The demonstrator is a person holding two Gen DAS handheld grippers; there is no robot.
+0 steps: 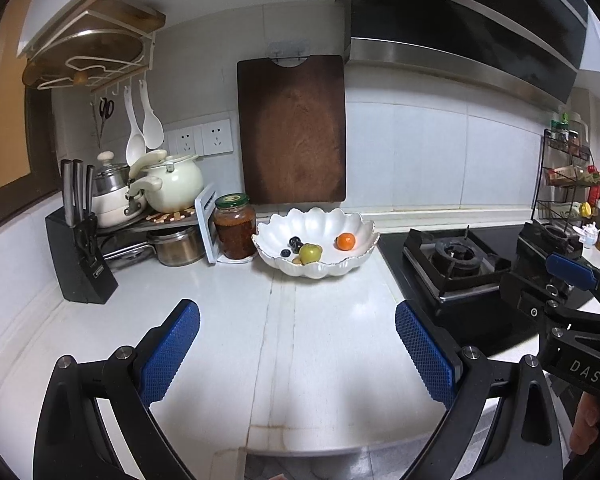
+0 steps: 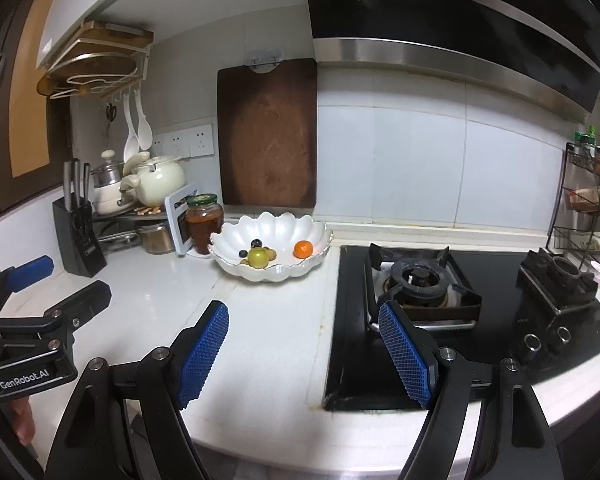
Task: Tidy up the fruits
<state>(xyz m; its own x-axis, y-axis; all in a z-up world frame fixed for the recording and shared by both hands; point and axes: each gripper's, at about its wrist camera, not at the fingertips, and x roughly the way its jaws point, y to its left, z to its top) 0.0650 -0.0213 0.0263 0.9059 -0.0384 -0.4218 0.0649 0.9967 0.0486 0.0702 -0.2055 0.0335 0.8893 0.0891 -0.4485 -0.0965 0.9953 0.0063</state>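
Observation:
A white scalloped bowl stands on the white counter by the back wall. In it lie a green apple, an orange and some small dark berries. The bowl with the apple and the orange also shows in the right wrist view. My left gripper is open and empty, low over the counter in front of the bowl. My right gripper is open and empty, over the counter's edge by the stove.
A gas stove fills the counter's right side. A jar, a knife block and a rack of pots stand at the back left. A cutting board hangs on the wall. A spice rack stands far right.

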